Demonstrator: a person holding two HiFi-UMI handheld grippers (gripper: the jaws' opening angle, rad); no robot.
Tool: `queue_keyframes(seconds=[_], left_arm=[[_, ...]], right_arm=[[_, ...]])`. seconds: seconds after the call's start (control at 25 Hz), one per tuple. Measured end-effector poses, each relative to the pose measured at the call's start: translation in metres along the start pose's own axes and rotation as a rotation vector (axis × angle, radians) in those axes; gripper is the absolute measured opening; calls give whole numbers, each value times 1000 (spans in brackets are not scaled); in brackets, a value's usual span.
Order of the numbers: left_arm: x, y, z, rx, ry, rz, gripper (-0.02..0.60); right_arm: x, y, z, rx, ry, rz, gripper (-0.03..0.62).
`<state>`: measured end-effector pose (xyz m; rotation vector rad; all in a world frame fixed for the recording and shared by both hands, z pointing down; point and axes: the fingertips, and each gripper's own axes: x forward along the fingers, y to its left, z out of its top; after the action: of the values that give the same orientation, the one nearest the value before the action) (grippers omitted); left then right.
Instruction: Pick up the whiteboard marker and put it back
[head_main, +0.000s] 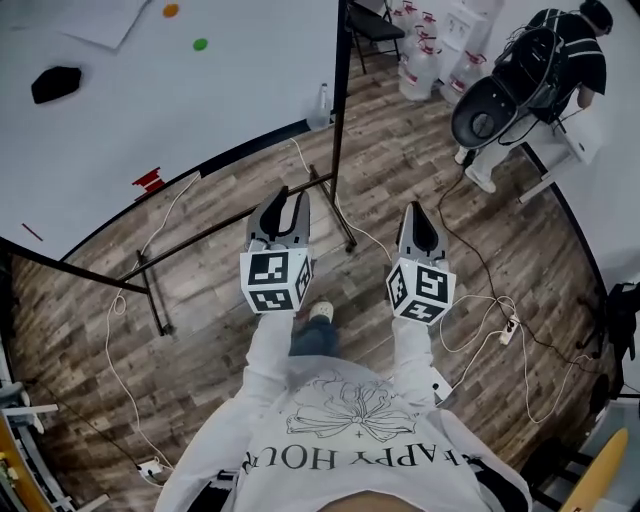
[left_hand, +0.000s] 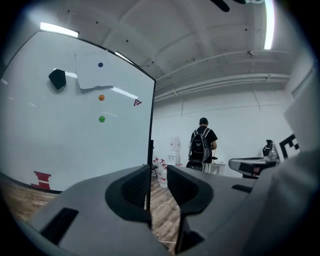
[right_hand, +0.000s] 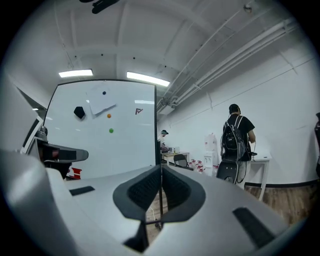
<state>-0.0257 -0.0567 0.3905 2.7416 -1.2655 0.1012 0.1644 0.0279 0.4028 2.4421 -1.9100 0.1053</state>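
**White board ahead, both grippers empty**

Left gripper (head_main: 292, 197) jaws are slightly apart; right gripper (head_main: 416, 211) jaws are pressed together. The whiteboard marker isn't clearly identifiable; a red object (head_main: 148, 180) at the whiteboard (head_main: 200, 100) lower edge may be it. Pickup hasn't begun; next, reach there.

White sweatshirt (head_main: 400, 475), black flower print; blue jeans (head_main: 313, 337); left gripper (head_main: 291, 196), right gripper (head_main: 416, 208) grey, black-white marker cubes (head_main: 275, 280).
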Motion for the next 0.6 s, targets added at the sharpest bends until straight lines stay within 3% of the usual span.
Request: queue_keyframes(seconds=[0.2,0.6], left_arm=[[61,23,20,18,-15,-15,86],[135,56,14,0,33,-26,86]], right_arm=[[63,-6,16,4,-22,-20,8],[138,-5,10,3,13,-20,8]])
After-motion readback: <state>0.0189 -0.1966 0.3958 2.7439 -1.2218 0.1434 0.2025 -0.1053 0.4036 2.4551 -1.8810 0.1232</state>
